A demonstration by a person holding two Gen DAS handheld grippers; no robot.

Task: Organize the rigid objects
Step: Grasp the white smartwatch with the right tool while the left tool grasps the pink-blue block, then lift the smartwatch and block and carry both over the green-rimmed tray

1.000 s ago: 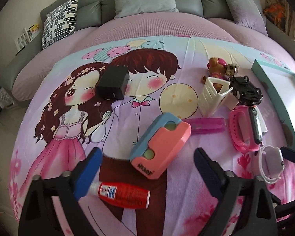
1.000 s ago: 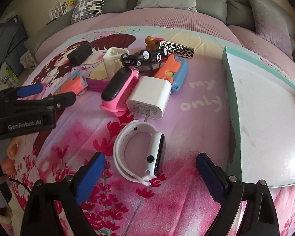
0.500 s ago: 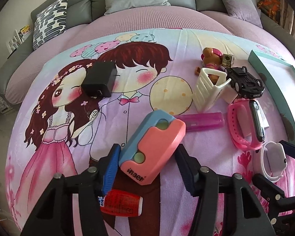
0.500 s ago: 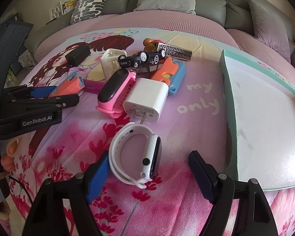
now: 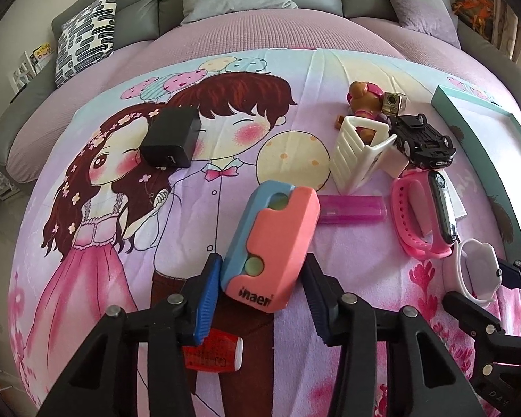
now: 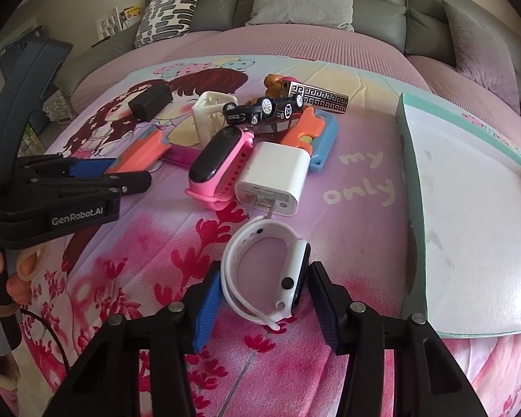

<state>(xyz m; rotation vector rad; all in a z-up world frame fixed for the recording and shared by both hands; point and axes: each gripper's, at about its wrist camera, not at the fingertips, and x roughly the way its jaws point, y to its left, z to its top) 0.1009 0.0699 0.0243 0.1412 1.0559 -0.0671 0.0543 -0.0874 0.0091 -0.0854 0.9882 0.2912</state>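
Note:
My left gripper (image 5: 260, 295) is shut on the near end of a pink-and-blue block toy (image 5: 271, 239) that rests on the cartoon blanket. My right gripper (image 6: 265, 299) is shut on a white smartwatch (image 6: 271, 271), its pads against the strap and the watch body. The left gripper also shows at the left of the right wrist view (image 6: 97, 177). A teal shallow box (image 6: 469, 208) lies to the right, nothing in the part I see.
A pile sits behind: pink fitness band (image 6: 218, 166), white charger (image 6: 274, 180), black toy car (image 6: 264, 109), white holder (image 5: 357, 156), magenta case (image 5: 350, 208), bear figure (image 5: 363, 99), black adapter (image 5: 172, 139). A red tube (image 5: 212, 351) lies under my left gripper.
Both grippers moved forward and closed: the left around the pink-and-blue block, the right around the white smartwatch. The red tube slid under the left gripper's view.

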